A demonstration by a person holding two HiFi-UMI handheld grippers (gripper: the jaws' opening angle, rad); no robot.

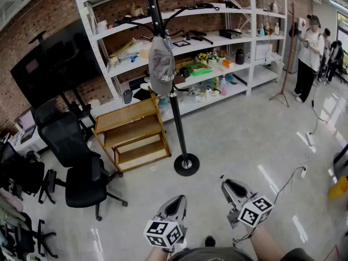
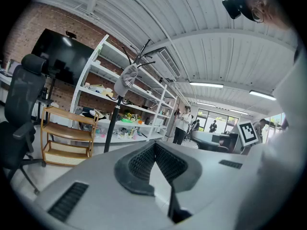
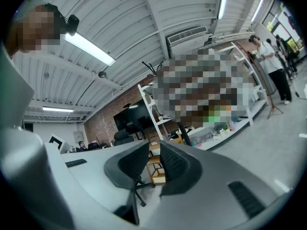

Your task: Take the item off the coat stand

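High on the coat stand (image 1: 178,121), a grey cap (image 1: 161,67) is hanging against the pole just under the upper hooks. On the near side of the stand's round base (image 1: 186,165), low down by the person, both tongs are hovering side by side and pointing towards the stand. The cap is hanging well apart from them, far above and ahead. The left tongs (image 1: 179,200) are sitting with their tips pressed together, gripping nothing. The right tongs (image 1: 231,188) are standing slightly parted, with a narrow gap and nothing between them.
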